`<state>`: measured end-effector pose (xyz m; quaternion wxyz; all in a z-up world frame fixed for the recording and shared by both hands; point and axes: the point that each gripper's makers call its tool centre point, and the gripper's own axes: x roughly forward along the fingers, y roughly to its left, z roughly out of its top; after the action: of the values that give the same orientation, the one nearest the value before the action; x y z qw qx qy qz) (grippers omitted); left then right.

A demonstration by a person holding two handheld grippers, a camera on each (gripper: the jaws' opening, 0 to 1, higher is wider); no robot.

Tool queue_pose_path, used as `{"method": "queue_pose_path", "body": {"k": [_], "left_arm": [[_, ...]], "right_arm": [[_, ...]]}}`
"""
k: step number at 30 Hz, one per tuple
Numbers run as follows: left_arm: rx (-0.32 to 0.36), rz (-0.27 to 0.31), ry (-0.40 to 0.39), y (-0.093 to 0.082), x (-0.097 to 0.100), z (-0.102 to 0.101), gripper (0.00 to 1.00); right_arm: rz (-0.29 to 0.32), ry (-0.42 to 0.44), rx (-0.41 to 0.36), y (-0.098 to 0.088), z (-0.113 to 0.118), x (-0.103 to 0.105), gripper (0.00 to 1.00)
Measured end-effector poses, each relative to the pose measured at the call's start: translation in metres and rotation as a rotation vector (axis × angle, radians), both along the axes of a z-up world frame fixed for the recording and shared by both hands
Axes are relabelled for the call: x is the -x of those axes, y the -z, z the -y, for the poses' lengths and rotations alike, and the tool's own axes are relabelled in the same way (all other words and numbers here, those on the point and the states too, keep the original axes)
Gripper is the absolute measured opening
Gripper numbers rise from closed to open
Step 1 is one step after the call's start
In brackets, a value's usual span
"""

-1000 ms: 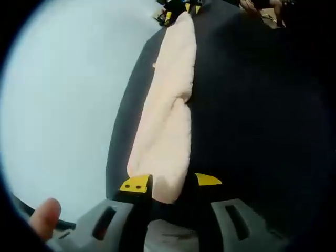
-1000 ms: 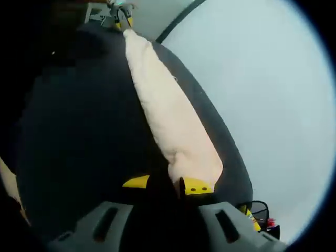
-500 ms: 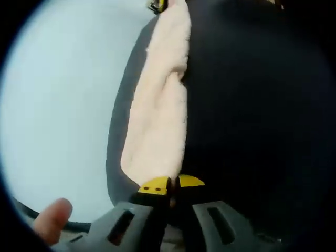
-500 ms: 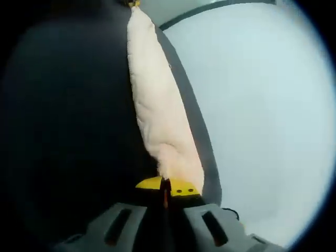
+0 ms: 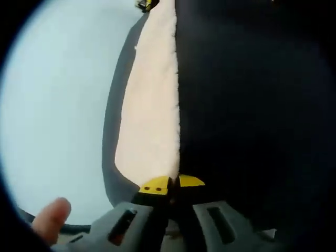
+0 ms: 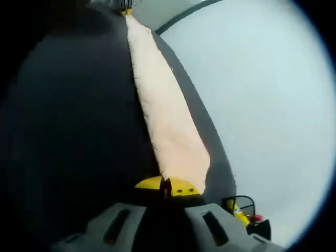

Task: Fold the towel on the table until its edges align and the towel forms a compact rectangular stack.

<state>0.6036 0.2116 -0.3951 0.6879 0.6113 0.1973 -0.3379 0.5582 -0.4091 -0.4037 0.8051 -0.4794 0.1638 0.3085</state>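
A cream towel [image 5: 152, 110] hangs stretched in a long taut strip between my two grippers, over a dark table [image 5: 247, 105]. My left gripper [image 5: 171, 184] is shut on one end of the towel, yellow tips pressed together. The other gripper [image 5: 147, 4] shows at the strip's far end, at the top. In the right gripper view the same towel [image 6: 165, 115] runs from my right gripper [image 6: 167, 186], shut on its near end, up to the left gripper [image 6: 126, 8] at the top. A finger [image 5: 52, 218] of the person's hand shows at lower left.
A pale grey-white floor or wall [image 5: 58, 100] lies beyond the table's curved edge [image 5: 107, 126]. A small yellow, black and red object with a cable [image 6: 244, 216] sits low at the right of the right gripper view.
The towel has been pulled straighter and tauter between the grippers; its earlier sag and folds are gone. A second ago both grippers' jaws stood wider; now both pairs of tips are pressed together.
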Motion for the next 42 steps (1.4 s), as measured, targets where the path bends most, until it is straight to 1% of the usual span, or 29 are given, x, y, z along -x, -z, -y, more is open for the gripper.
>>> {"method": "queue_pose_path", "body": {"k": [1, 2, 4, 5, 6, 8, 9, 10, 11, 12, 14, 15, 16, 17, 18, 19, 20, 21, 23, 25, 26, 27, 28, 30, 35, 38, 39, 41, 42], "left_arm": [[0.061, -0.04, -0.019, -0.003, 0.007, 0.005, 0.11], [0.104, -0.033, -0.021, -0.012, 0.009, 0.011, 0.19], [0.16, -0.024, -0.055, -0.031, 0.013, 0.015, 0.21], [0.209, -0.029, -0.093, -0.041, 0.012, 0.015, 0.21], [0.267, -0.049, -0.141, -0.049, 0.007, 0.012, 0.21], [0.312, -0.085, -0.278, -0.061, -0.006, -0.004, 0.21], [0.346, -0.102, -0.387, -0.067, -0.014, -0.015, 0.2], [0.434, -0.143, -0.485, -0.072, -0.026, -0.021, 0.2], [0.513, -0.23, -0.648, -0.072, -0.03, -0.03, 0.19], [0.586, -0.322, -0.728, -0.071, -0.025, -0.027, 0.19], [0.821, -0.448, -0.774, -0.079, -0.033, -0.008, 0.19], [0.82, -0.509, -0.862, -0.072, -0.029, -0.012, 0.19], [0.721, -0.483, -0.871, -0.064, -0.05, -0.032, 0.19], [0.636, -0.46, -0.871, -0.056, -0.057, -0.046, 0.19], [0.663, -0.495, -0.903, -0.046, -0.059, -0.044, 0.19], [0.716, -0.55, -0.965, -0.037, -0.061, -0.041, 0.19], [0.738, -0.608, -0.976, -0.029, -0.052, -0.034, 0.19], [0.74, -0.614, -0.973, -0.021, -0.056, -0.033, 0.19], [0.72, -0.626, -1.023, -0.008, -0.047, -0.029, 0.19], [0.724, -0.685, -1.017, 0.002, -0.043, -0.02, 0.2], [0.733, -0.699, -1.02, 0.007, -0.048, -0.025, 0.2], [0.784, -0.711, -0.991, 0.004, -0.05, -0.016, 0.21], [0.805, -0.738, -1.013, 0.005, -0.048, -0.013, 0.25], [0.788, -0.772, -1.004, 0.01, -0.042, -0.007, 0.27], [0.723, -0.812, -1.015, 0.022, -0.032, 0.005, 0.29], [0.729, -0.824, -1.013, 0.022, -0.028, 0.007, 0.27], [0.736, -0.81, -1.008, 0.021, -0.027, 0.008, 0.25], [0.747, -0.805, -1.0, 0.023, -0.024, 0.013, 0.25], [0.743, -0.805, -0.994, 0.024, -0.021, 0.015, 0.25]], "right_arm": [[-0.02, 0.013, -0.072, -0.004, -0.003, 0.004, 0.07], [-0.041, 0.03, -0.135, -0.01, -0.005, 0.008, 0.08], [-0.07, 0.089, -0.243, -0.025, -0.002, 0.01, 0.09], [-0.033, 0.144, -0.281, -0.041, 0.007, 0.003, 0.09], [-0.029, 0.207, -0.4, -0.061, 0.014, -0.005, 0.09], [-0.132, 0.326, -0.643, -0.081, 0.022, -0.017, 0.21], [-0.171, 0.376, -0.699, -0.086, 0.029, -0.026, 0.26], [-0.191, 0.38, -0.72, -0.092, 0.03, -0.031, 0.28], [-0.192, 0.394, -0.755, -0.099, 0.029, -0.039, 0.28], [-0.221, 0.455, -0.78, -0.1, 0.034, -0.047, 0.26], [-0.268, 0.54, -0.821, -0.098, 0.022, -0.05, 0.25], [-0.306, 0.633, -0.821, -0.091, 0.026, -0.053, 0.23], [-0.342, 0.66, -0.842, -0.088, 0.02, -0.056, 0.23], [-0.4, 0.676, -0.863, -0.085, 0.016, -0.062, 0.25], [-0.431, 0.702, -0.873, -0.082, 0.012, -0.064, 0.28], [-0.424, 0.703, -0.872, -0.081, 0.008, -0.067, 0.3], [-0.433, 0.718, -0.876, -0.078, 0.008, -0.071, 0.31], [-0.464, 0.745, -0.891, -0.073, 0.011, -0.076, 0.31], [-0.507, 0.787, -0.915, -0.061, 0.01, -0.076, 0.31], [-0.549, 0.813, -0.934, -0.052, 0.009, -0.075, 0.32], [-0.586, 0.838, -0.938, -0.045, 0.012, -0.074, 0.34], [-0.593, 0.851, -0.939, -0.042, 0.014, -0.074, 0.35], [-0.597, 0.857, -0.942, -0.04, 0.017, -0.076, 0.35], [-0.606, 0.87, -0.953, -0.037, 0.025, -0.08, 0.35], [-0.655, 0.959, -0.968, -0.017, 0.042, -0.09, 0.35], [-0.644, 1.034, -0.92, -0.004, 0.057, -0.091, 0.36], [-0.62, 1.026, -0.914, -0.005, 0.059, -0.094, 0.36], [-0.66, 1.035, -0.904, 0.003, 0.053, -0.084, 0.35], [-0.653, 1.032, -0.913, 0.003, 0.053, -0.084, 0.34]]}}
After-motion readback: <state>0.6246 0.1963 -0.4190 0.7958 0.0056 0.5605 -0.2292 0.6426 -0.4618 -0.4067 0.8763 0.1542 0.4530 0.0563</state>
